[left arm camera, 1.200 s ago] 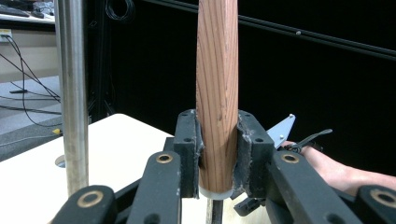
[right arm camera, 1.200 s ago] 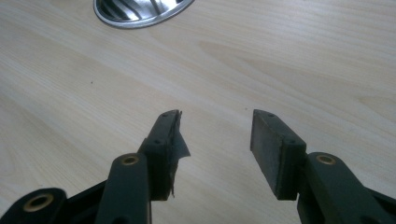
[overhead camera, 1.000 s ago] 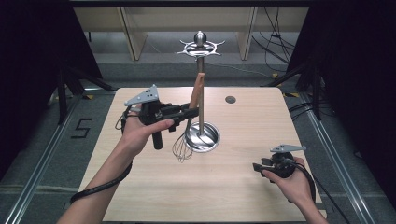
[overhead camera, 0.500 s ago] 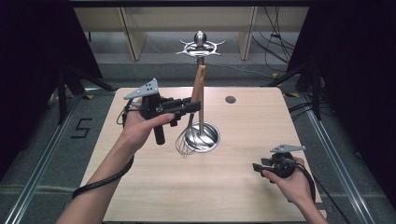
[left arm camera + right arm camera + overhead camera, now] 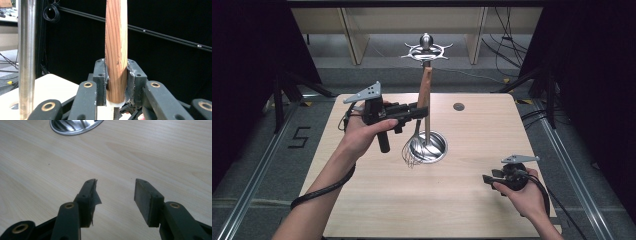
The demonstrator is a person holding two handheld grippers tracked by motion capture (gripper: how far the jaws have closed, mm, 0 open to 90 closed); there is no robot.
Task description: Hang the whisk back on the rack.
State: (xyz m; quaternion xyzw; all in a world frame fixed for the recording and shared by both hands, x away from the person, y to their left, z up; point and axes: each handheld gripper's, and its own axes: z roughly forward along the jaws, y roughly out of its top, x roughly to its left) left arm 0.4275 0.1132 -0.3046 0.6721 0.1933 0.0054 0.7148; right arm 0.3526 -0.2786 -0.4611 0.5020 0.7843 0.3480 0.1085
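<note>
My left gripper (image 5: 419,111) clamps its jaws on the whisk (image 5: 424,95) by its wooden handle, upright beside the steel stand (image 5: 428,90). My right gripper (image 5: 486,178) hovers low over the bench (image 5: 472,200), jaws apart.

The left gripper (image 5: 414,111) is raised mid-table with jaws clamped; the right gripper (image 5: 488,178) sits low near the edge, jaws apart.

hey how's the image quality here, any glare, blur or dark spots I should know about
High view: evenly lit table, black surroundings, bright glare in the steel base. Left gripper view: whisk handle sharp, steel pole streaked with reflections, backdrop nearly black. Right gripper view: right tool slightly soft, wood grain clear.
</note>
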